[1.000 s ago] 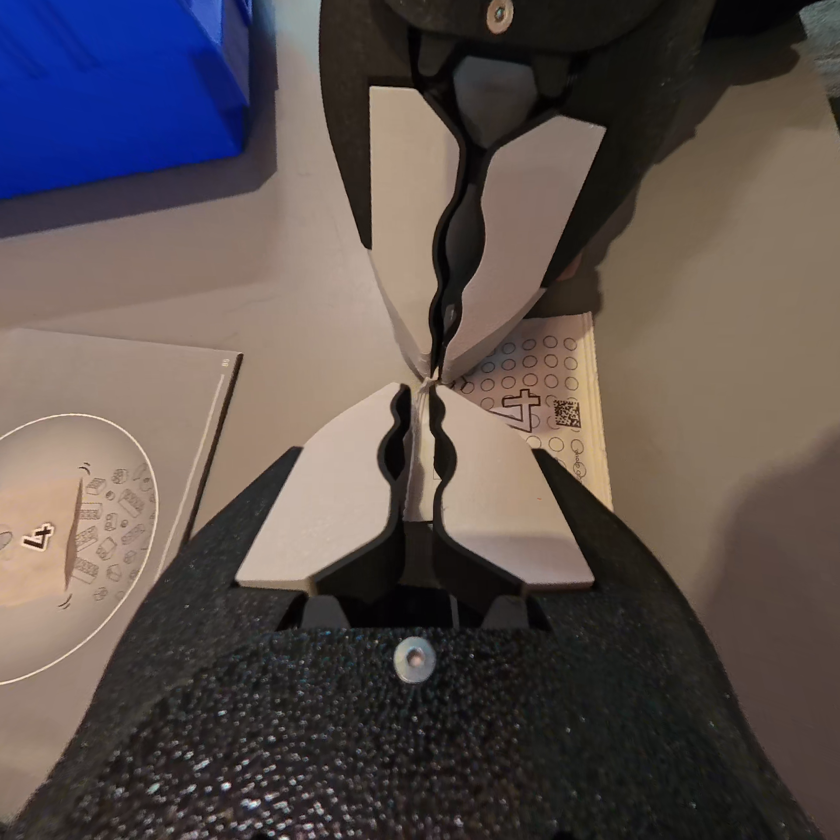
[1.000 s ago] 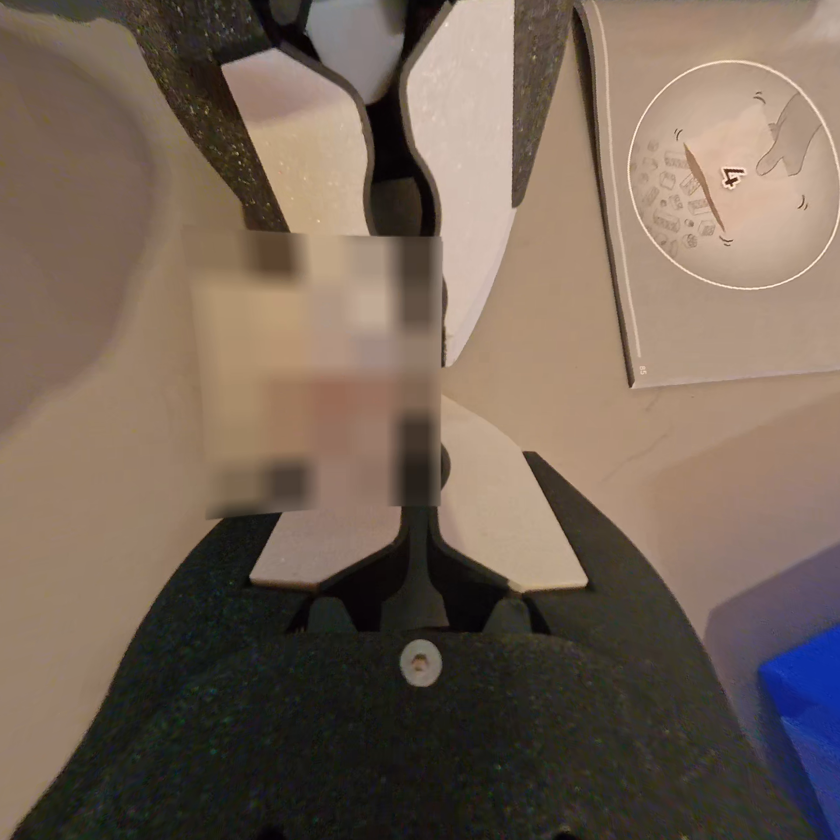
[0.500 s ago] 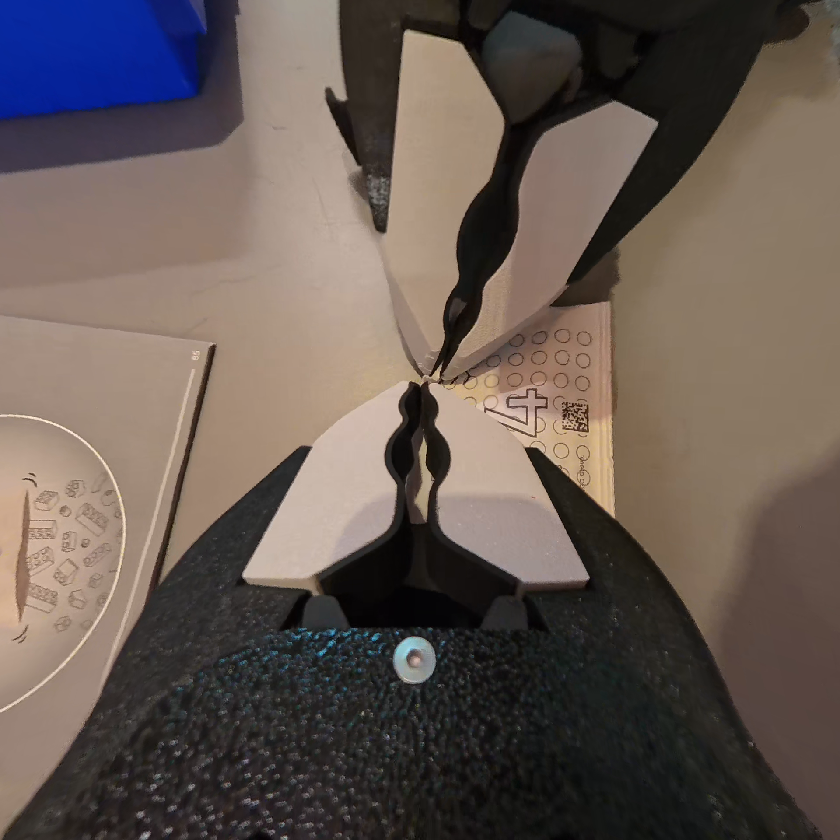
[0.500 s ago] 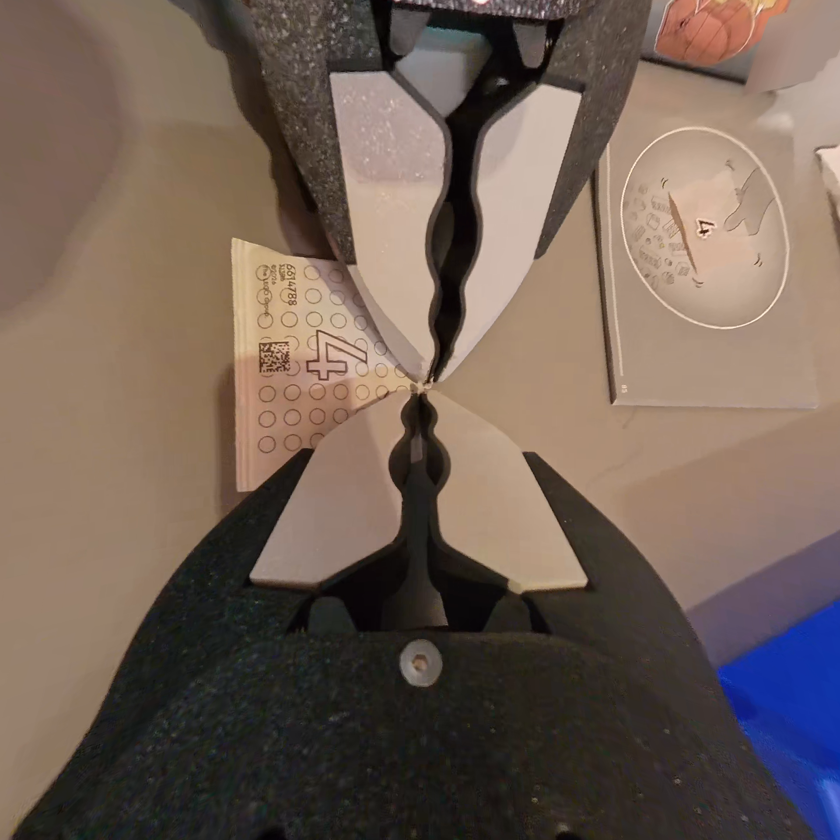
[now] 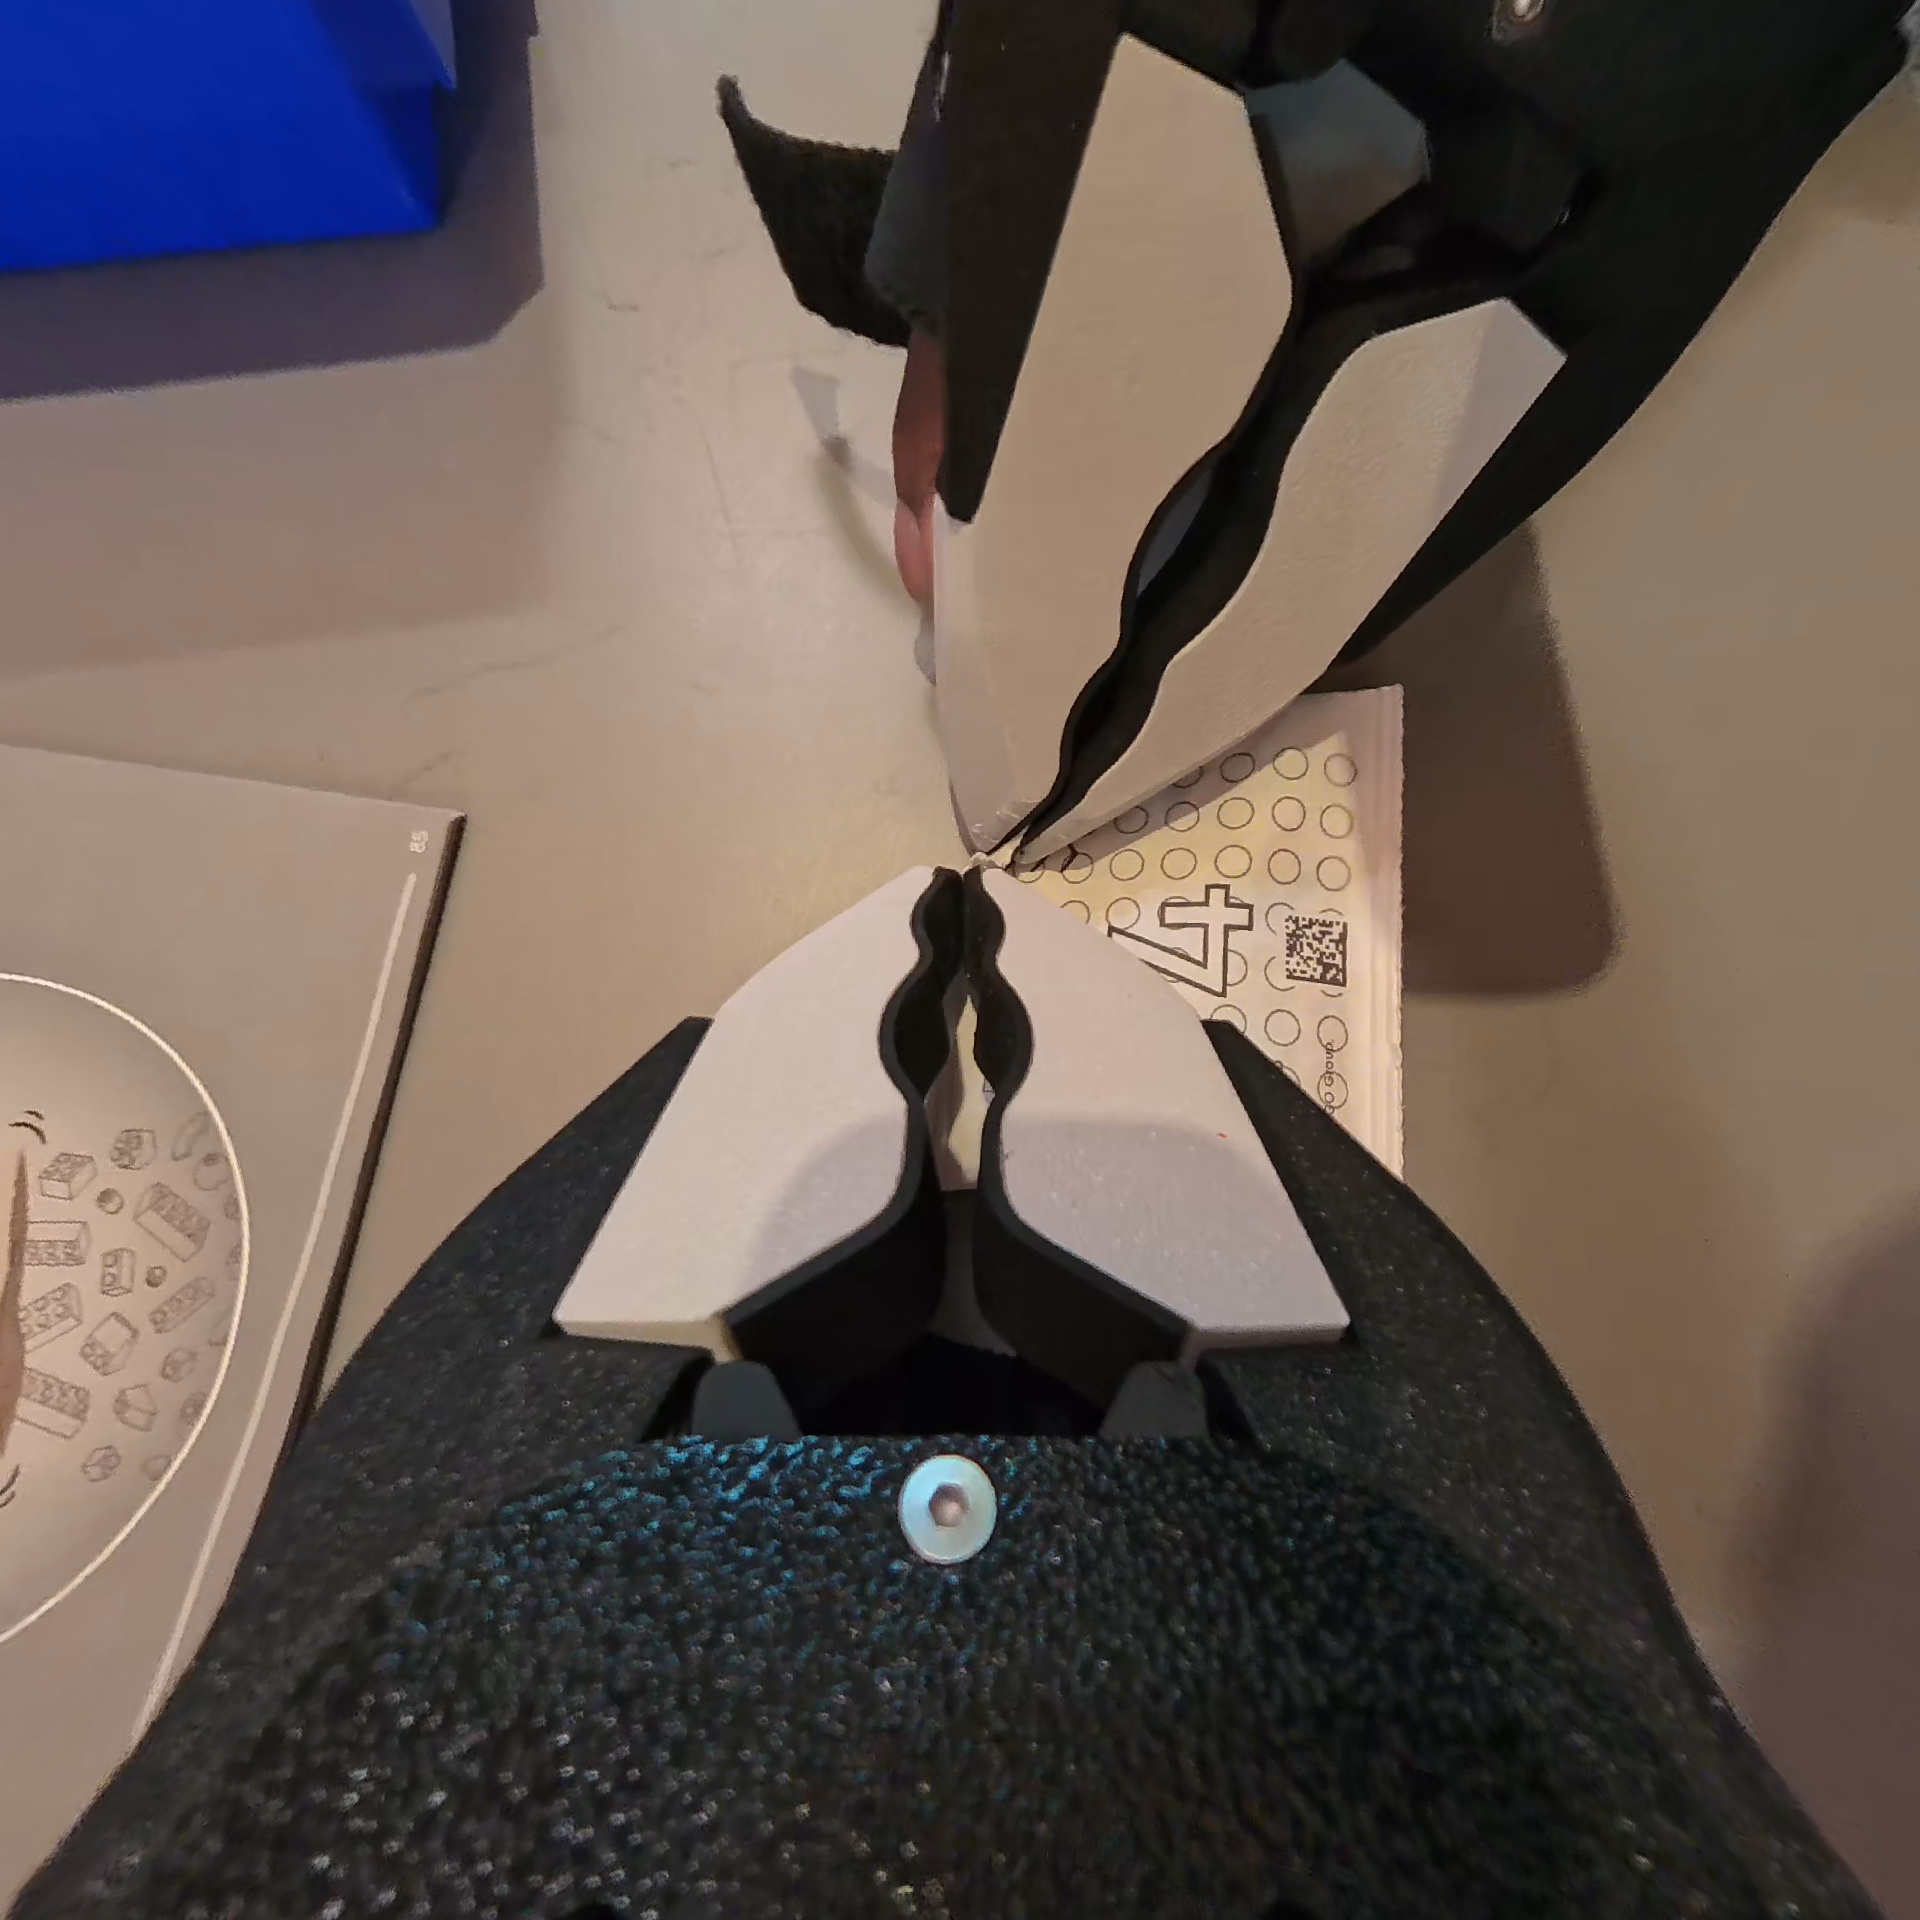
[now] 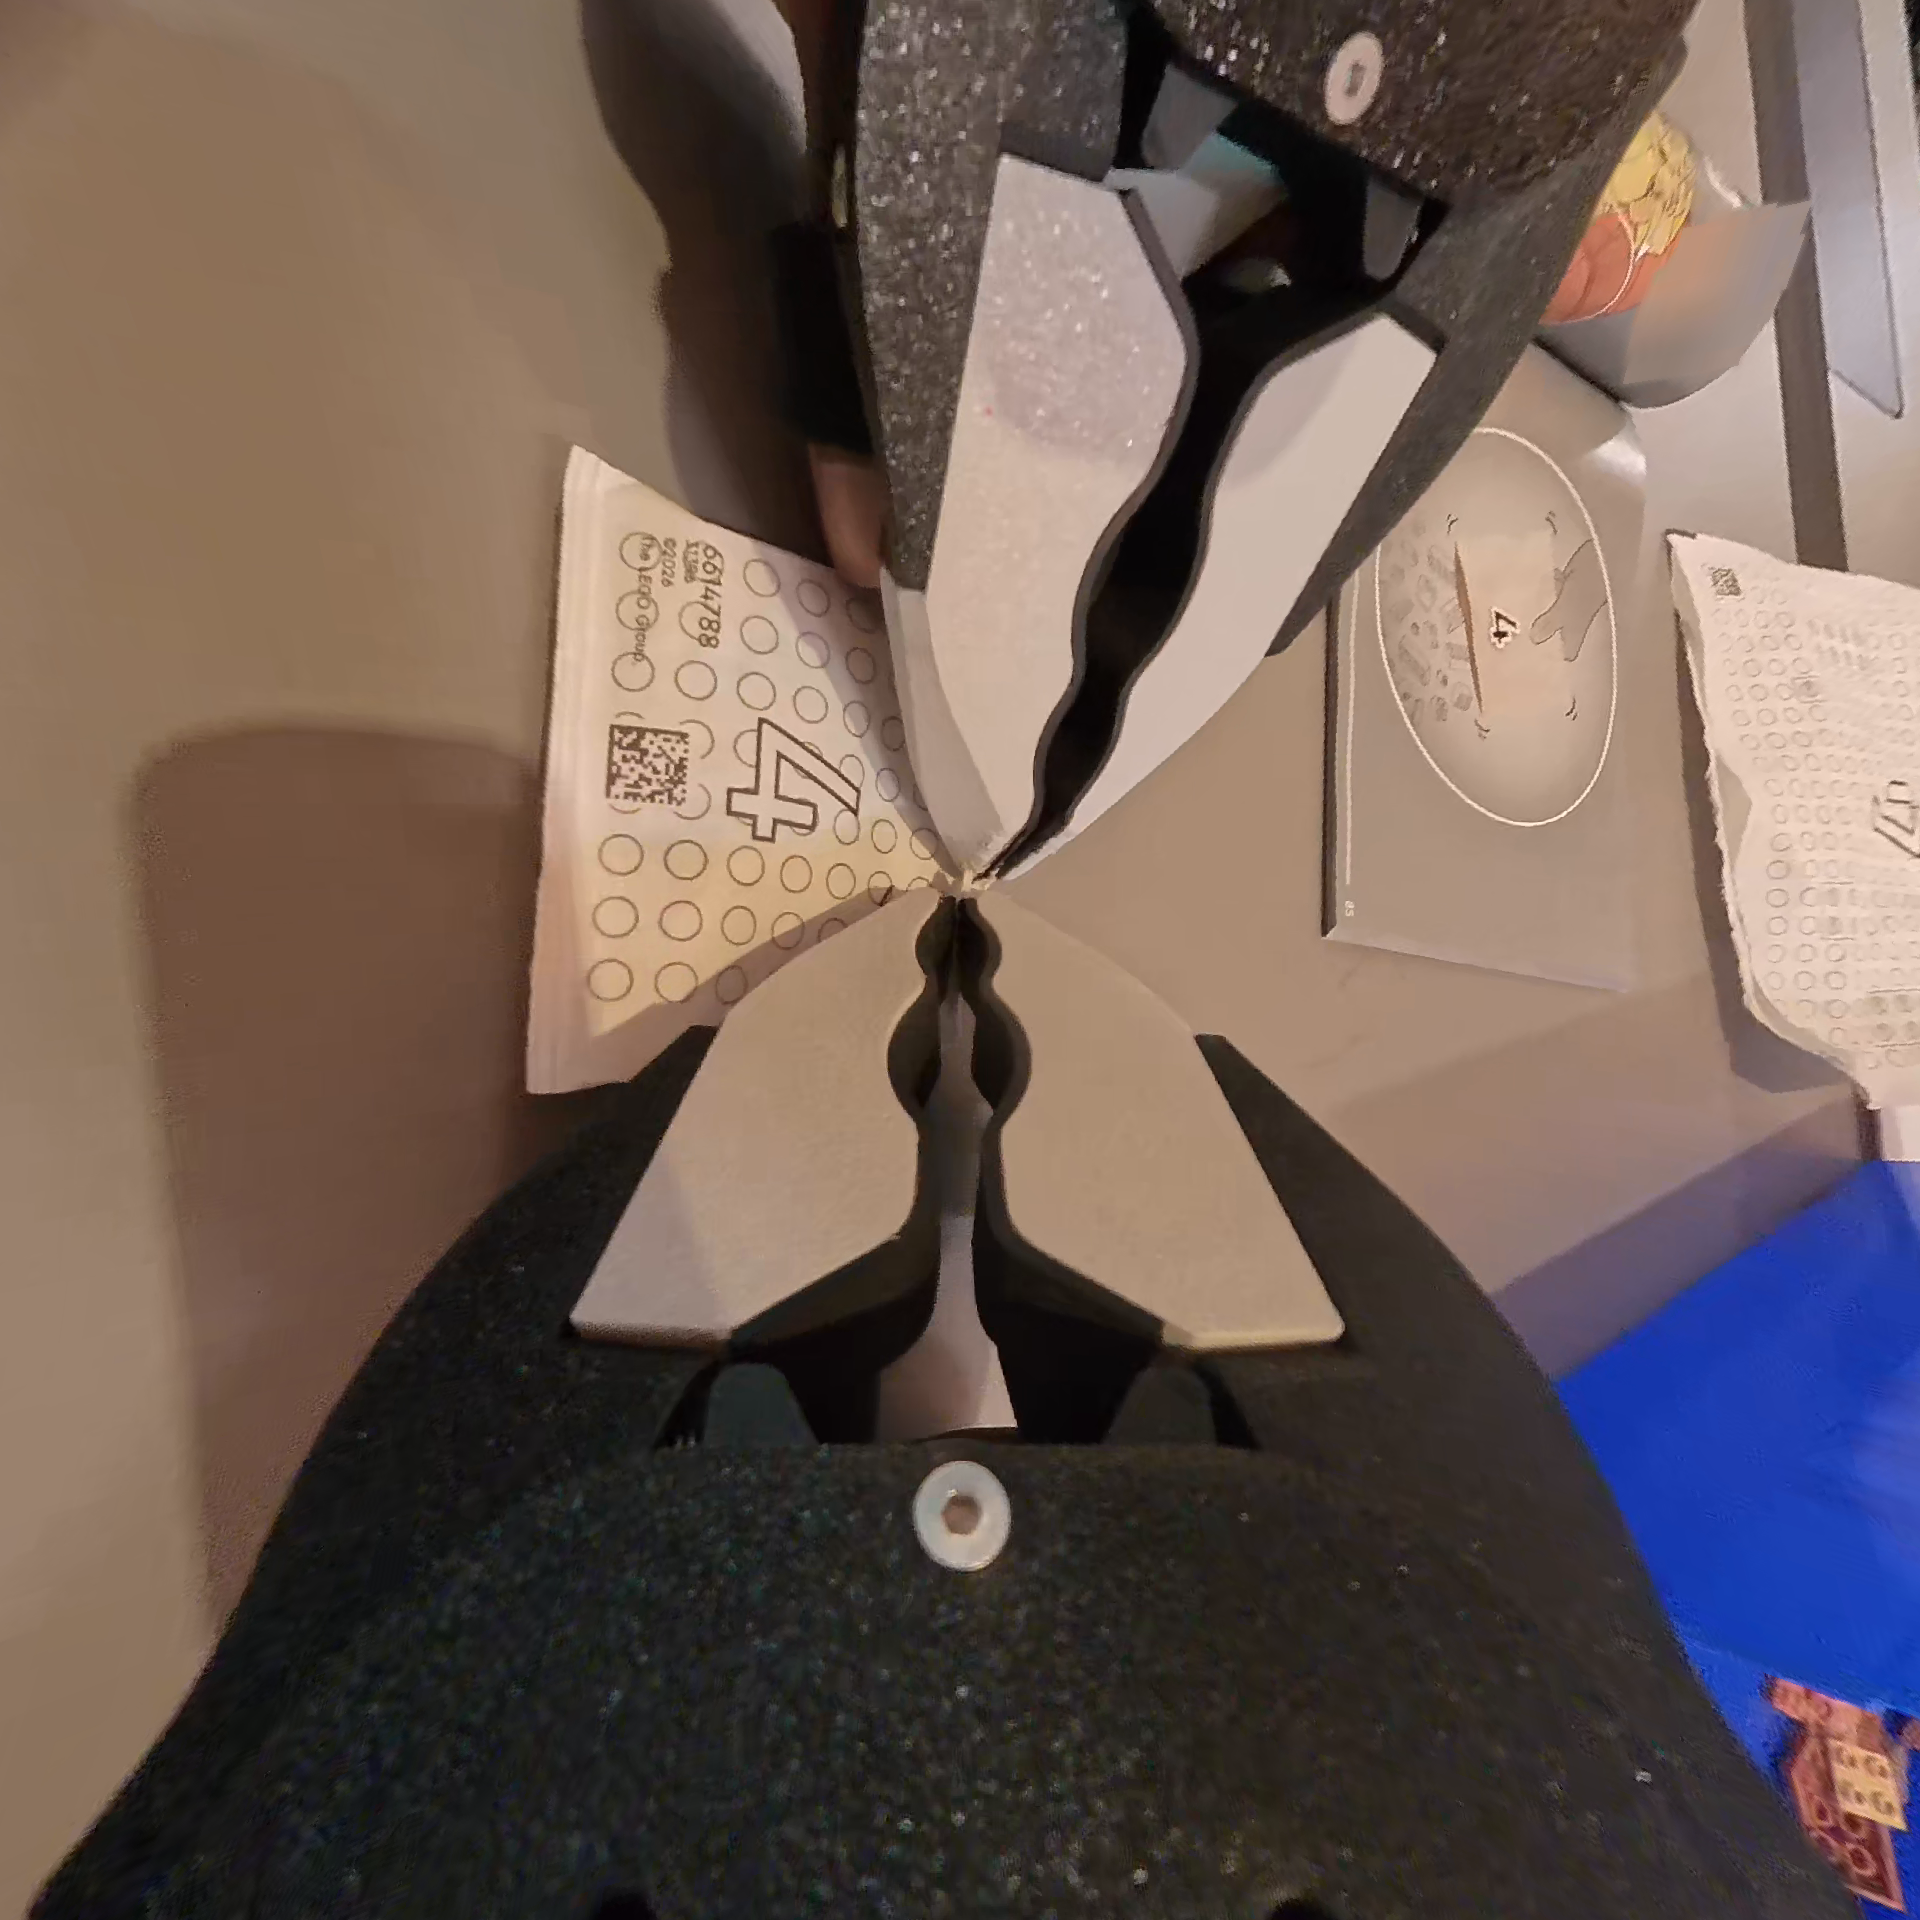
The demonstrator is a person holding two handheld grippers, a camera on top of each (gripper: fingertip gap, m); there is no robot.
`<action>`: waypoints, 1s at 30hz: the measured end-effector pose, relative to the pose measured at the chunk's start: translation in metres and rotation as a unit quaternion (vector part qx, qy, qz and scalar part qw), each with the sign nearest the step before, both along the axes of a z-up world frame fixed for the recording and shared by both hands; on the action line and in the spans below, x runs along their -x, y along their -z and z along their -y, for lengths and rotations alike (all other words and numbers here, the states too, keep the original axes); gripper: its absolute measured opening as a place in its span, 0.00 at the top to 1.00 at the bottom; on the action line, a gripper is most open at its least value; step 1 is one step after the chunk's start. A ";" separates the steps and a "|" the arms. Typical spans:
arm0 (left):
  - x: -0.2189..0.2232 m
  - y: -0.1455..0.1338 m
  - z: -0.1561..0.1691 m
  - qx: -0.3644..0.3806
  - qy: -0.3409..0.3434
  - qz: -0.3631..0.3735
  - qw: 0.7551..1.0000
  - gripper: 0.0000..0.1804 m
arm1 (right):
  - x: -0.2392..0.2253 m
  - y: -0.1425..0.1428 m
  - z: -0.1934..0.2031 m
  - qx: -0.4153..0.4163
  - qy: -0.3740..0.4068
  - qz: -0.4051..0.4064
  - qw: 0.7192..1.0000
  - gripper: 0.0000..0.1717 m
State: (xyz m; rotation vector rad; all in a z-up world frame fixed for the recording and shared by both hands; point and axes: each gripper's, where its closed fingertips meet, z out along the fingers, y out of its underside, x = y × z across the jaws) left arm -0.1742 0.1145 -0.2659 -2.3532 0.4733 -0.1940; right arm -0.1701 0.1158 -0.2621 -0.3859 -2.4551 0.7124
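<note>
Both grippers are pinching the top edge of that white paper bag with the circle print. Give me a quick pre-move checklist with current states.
1. Left gripper shut on the paper bag edge: ok.
2. Right gripper shut on the same edge: ok.
3. Tips close together at one spot: ok.
4. Bag already torn open: cannot tell.
5. Booklet lies apart from the bag: ok.
6. Blue bin away from both grippers: ok.

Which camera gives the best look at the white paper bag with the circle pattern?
The right wrist view: the paper bag shows most of its printed face. In the left wrist view both grippers cover much of the paper bag.
</note>
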 end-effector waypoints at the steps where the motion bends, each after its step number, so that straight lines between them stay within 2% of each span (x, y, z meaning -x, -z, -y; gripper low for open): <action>1: 0.000 0.000 0.000 -0.001 0.001 -0.002 1.000 0.99 | 0.000 0.000 0.000 -0.004 -0.003 -0.005 1.000 1.00; 11: -0.005 0.000 -0.002 0.003 0.006 0.003 1.000 0.99 | -0.005 -0.001 -0.001 -0.045 -0.044 -0.068 0.996 1.00; 21: -0.005 0.000 -0.002 0.001 0.006 0.002 1.000 0.99 | -0.006 -0.003 -0.001 -0.091 -0.050 -0.140 0.985 1.00; 25: -0.006 0.000 -0.002 -0.001 0.009 -0.001 1.000 0.99 | -0.010 -0.005 0.001 -0.077 -0.052 -0.149 0.984 1.00; 27: -0.003 0.000 -0.002 0.000 0.000 -0.002 1.000 0.99 | -0.023 -0.009 0.010 -0.025 -0.069 -0.135 0.988 1.00; 30: -0.004 0.000 -0.002 -0.005 0.006 -0.014 1.000 0.99 | -0.023 -0.009 0.001 -0.048 -0.041 -0.162 0.985 1.00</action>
